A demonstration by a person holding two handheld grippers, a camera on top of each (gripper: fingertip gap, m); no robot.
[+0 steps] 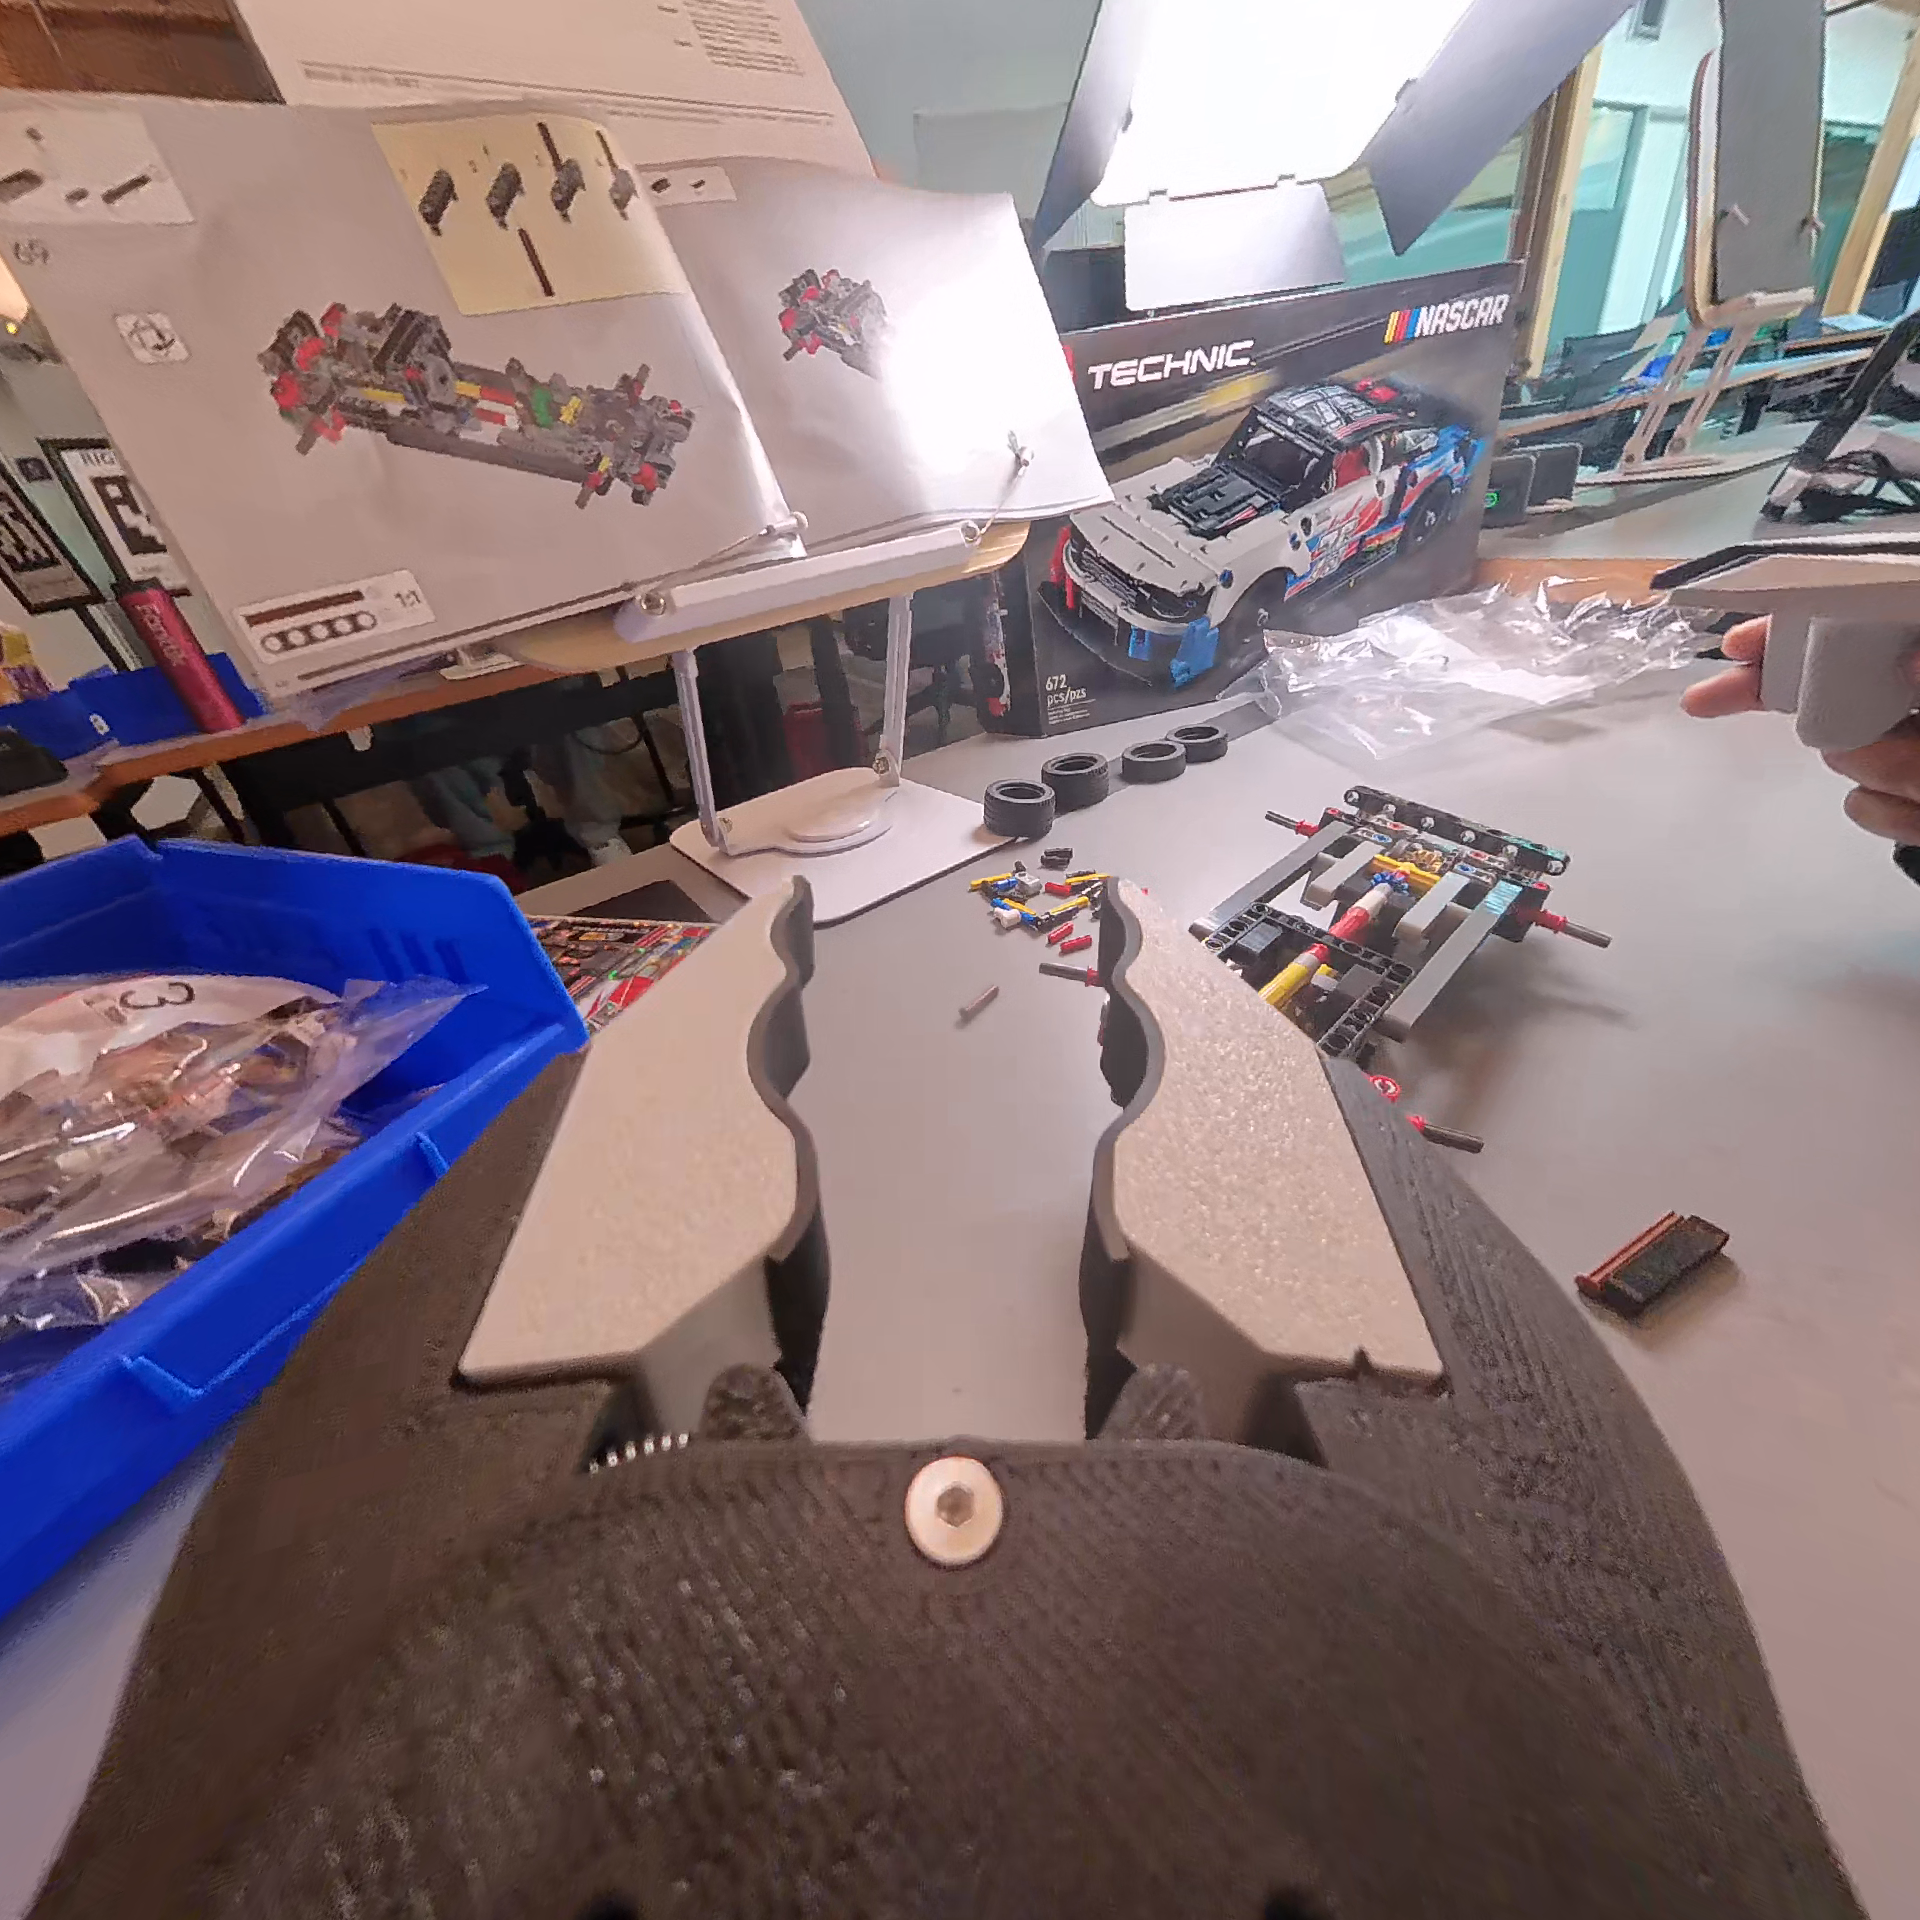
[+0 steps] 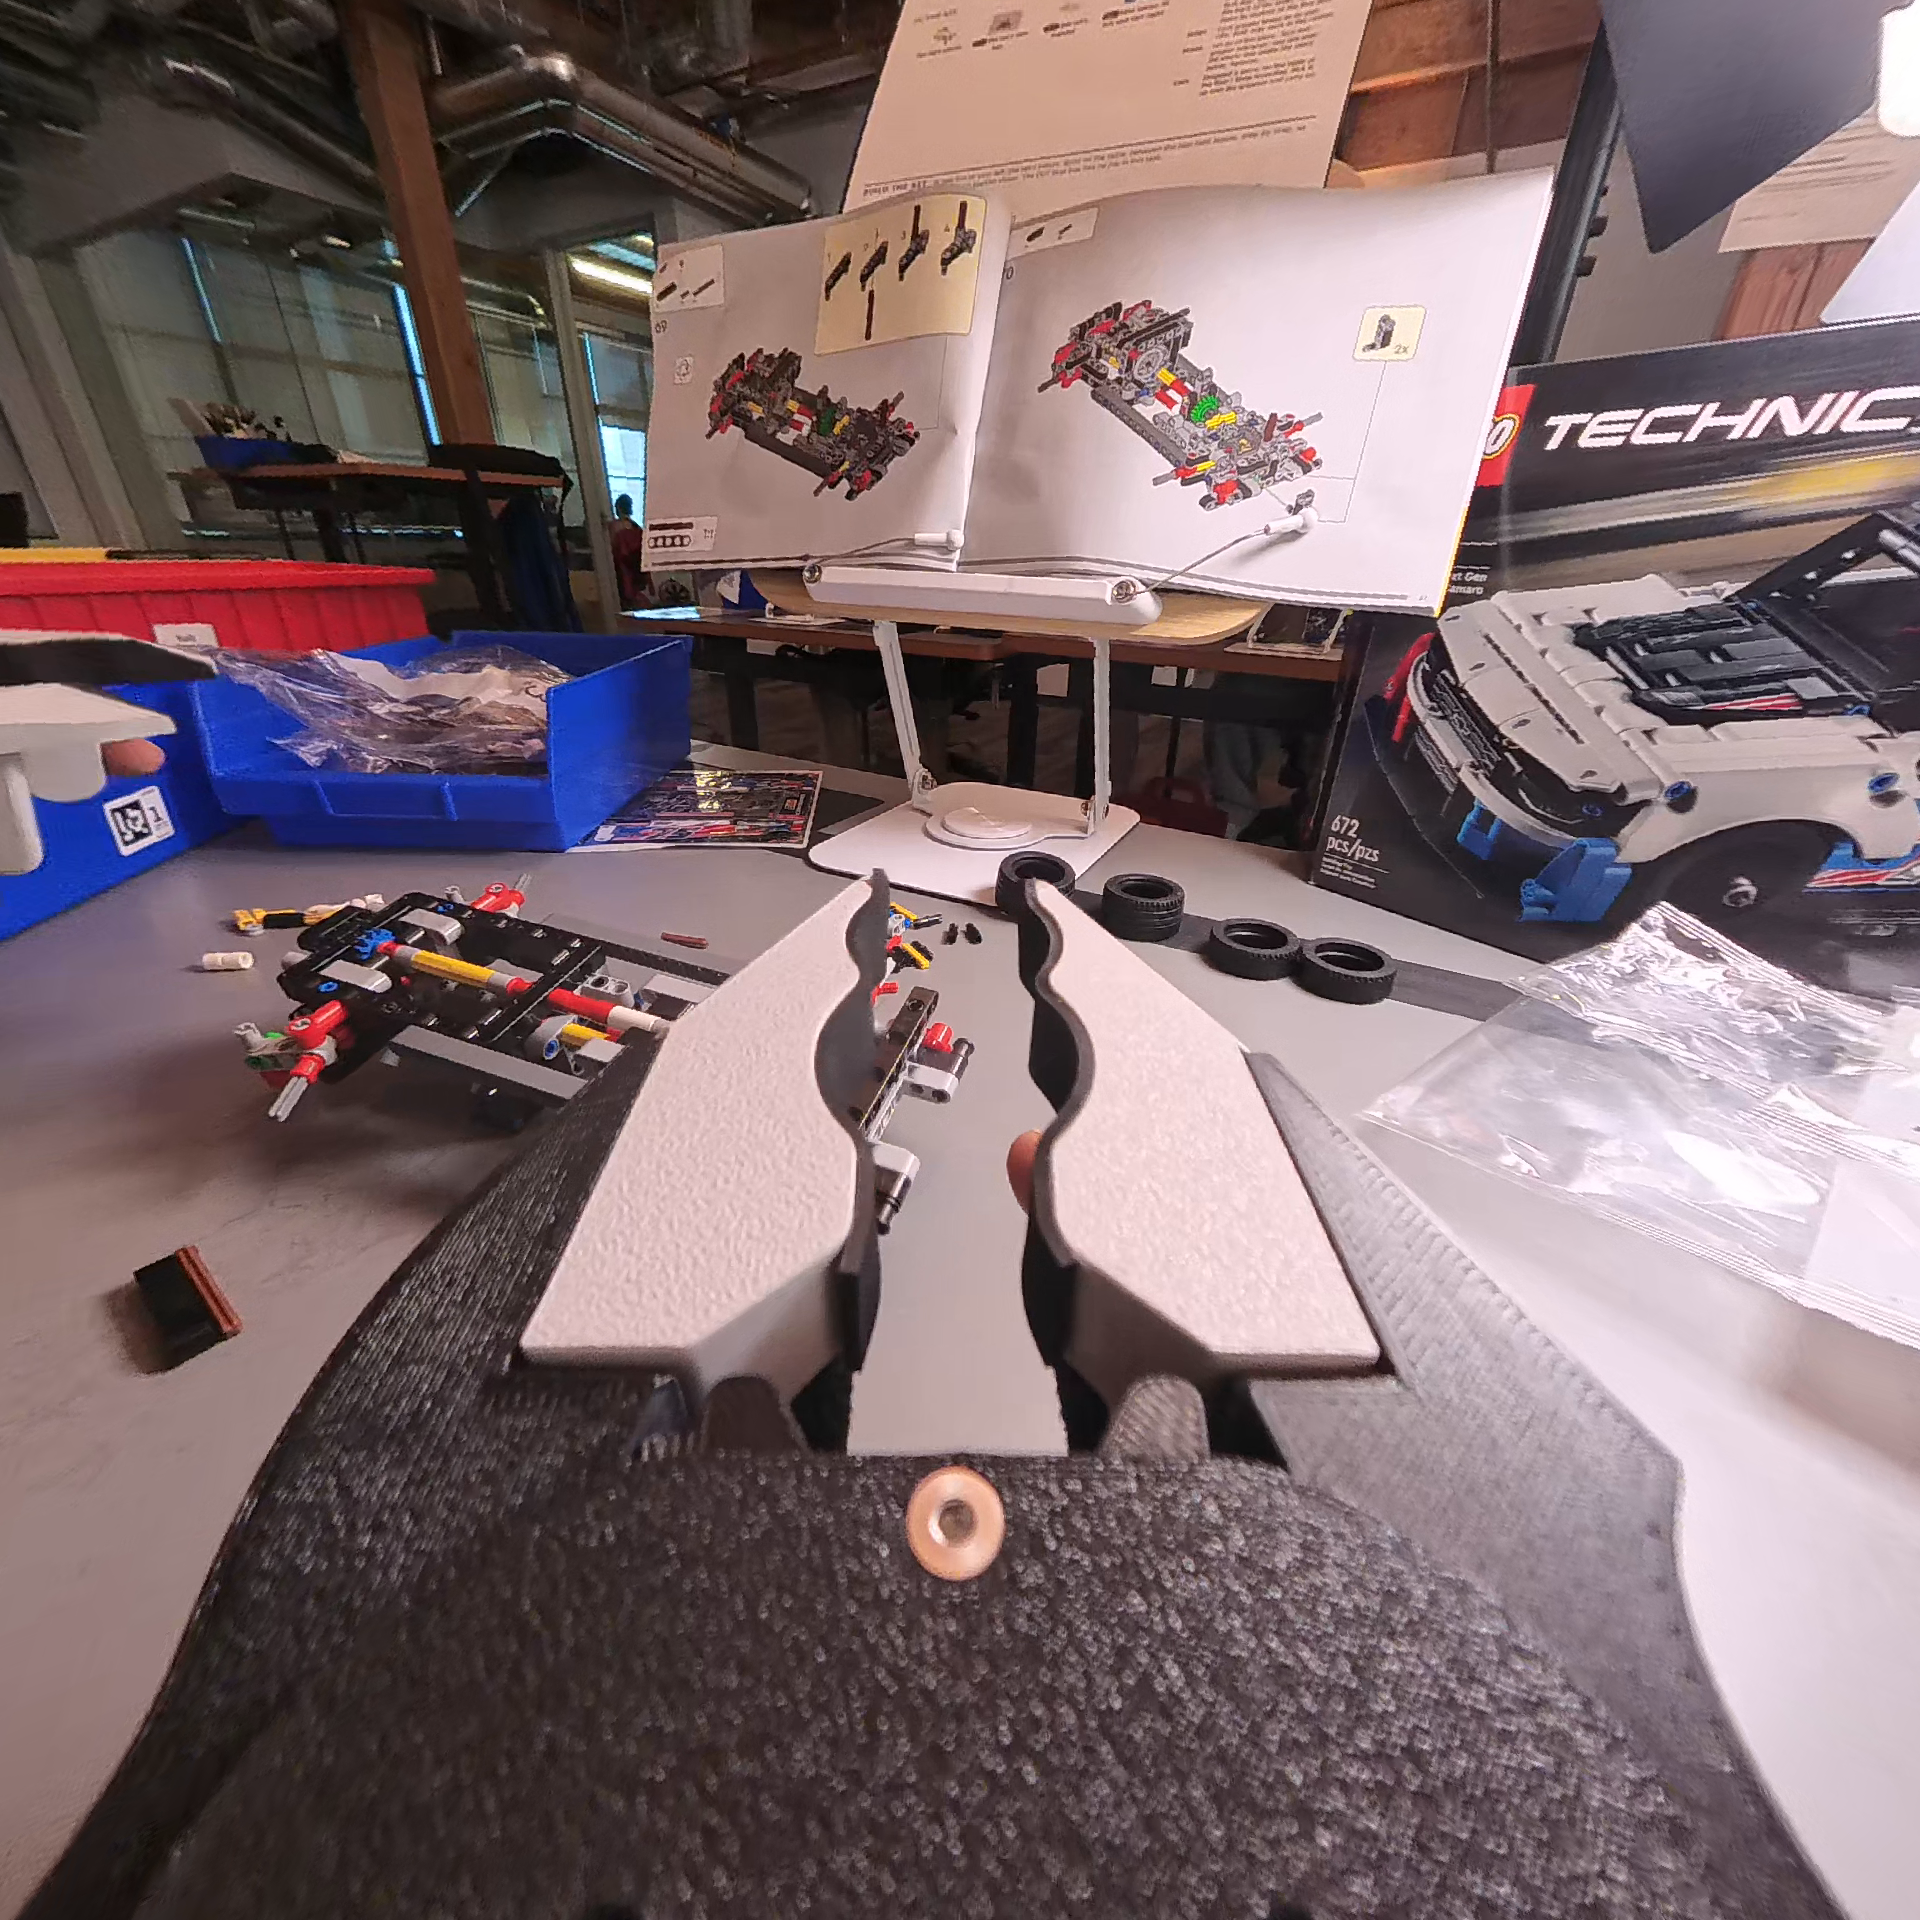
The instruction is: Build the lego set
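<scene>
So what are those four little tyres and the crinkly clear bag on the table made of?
The four tyres look like matte black rubber, with ribbed tread and no shine. The clear bag looks like thin glossy plastic film: see-through, creased, catching bright glare.

Parted left gripper [image 1: 956, 935] above table [image 1: 1558, 1507], chassis [image 1: 1392, 914] beyond.

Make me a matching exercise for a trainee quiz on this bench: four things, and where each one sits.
Things:
1. tyres
2. plastic bags
3. instruction booklet
4. chassis

Places:
A. open on the white stand
B. in the blue bin
C. in a row before the set box
D. flat on the grey table, left of the right claw

Pairs: 1-C, 2-B, 3-A, 4-D
</scene>
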